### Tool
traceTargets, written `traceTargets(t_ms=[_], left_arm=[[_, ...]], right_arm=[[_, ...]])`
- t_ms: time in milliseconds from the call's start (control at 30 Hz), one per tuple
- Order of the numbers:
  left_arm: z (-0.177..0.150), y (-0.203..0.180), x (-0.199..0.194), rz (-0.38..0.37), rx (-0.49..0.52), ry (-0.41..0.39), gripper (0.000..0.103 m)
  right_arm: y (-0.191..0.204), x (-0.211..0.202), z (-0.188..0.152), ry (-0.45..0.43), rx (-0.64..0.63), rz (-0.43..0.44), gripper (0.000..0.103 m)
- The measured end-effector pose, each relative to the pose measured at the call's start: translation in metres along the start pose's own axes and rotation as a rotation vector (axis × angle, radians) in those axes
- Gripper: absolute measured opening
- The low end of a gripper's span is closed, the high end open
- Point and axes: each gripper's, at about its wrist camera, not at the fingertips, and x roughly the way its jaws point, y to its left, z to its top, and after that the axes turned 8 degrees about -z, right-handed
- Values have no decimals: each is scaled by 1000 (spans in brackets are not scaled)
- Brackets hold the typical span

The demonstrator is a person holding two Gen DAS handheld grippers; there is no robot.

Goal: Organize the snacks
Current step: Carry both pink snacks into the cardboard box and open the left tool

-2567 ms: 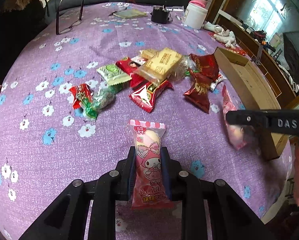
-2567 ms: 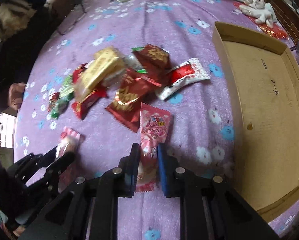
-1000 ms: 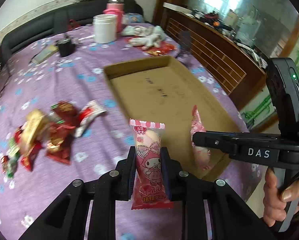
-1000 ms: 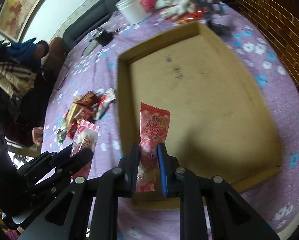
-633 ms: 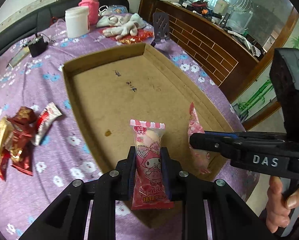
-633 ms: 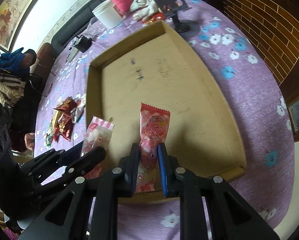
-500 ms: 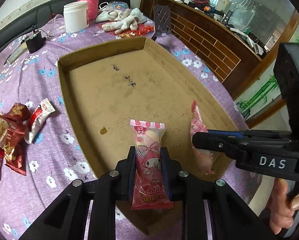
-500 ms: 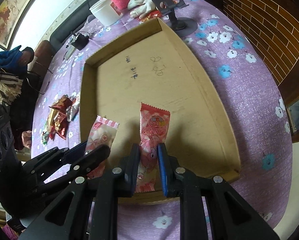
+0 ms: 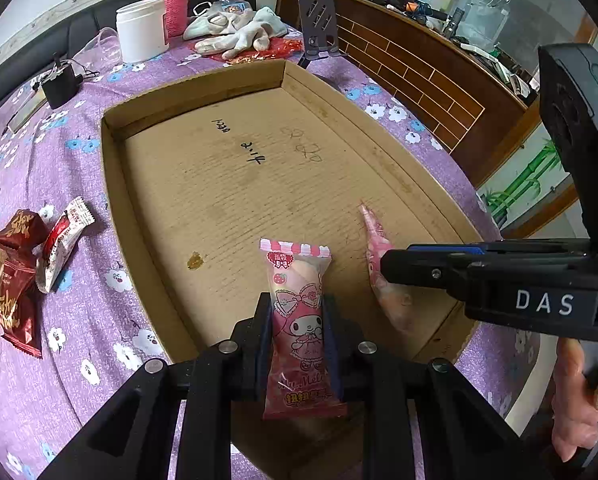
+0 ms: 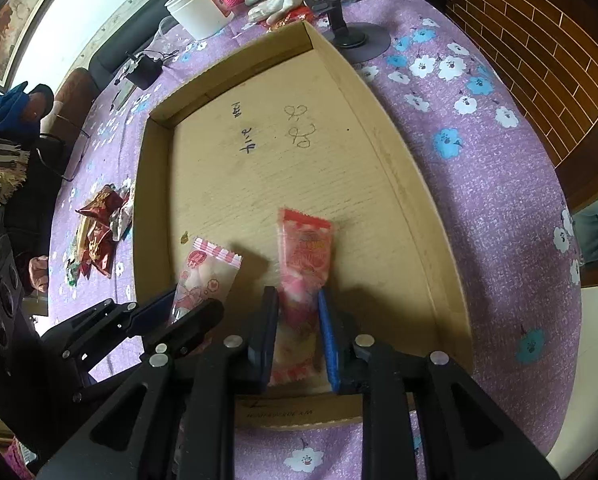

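My left gripper [image 9: 297, 324] is shut on a pink My Melody snack packet [image 9: 299, 320], held over the near end of the shallow cardboard box [image 9: 111, 184]. It also shows in the right wrist view [image 10: 203, 276]. My right gripper [image 10: 297, 320] has its jaws spread wider than the red-pink snack packet [image 10: 305, 260] between them. The packet is blurred, over the box floor [image 10: 283, 168]. From the left wrist view the right gripper [image 9: 387, 268] sits just right of mine, with its packet [image 9: 383, 276] hanging there.
A pile of red, gold and white snack packets [image 9: 15, 256] lies on the purple flowered cloth [image 9: 79, 320] left of the box. Behind the box stand a white tub [image 9: 141, 34], a pink bottle [image 9: 171, 4], gloves [image 9: 235, 34] and a phone stand [image 10: 339, 4]. A seated person [image 10: 3, 160] is at far left.
Both grippers carried their packets from the pile over into the box. The right gripper's jaws have just spread apart and its packet has blurred; the left stays clamped.
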Motion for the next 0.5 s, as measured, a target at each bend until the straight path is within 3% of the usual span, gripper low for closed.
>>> traceTargets(t_ms=[500], left_arm=[[1, 5, -15, -9, 2, -31, 36]], right_arm=[[7, -14, -1, -56, 23, -26, 21]])
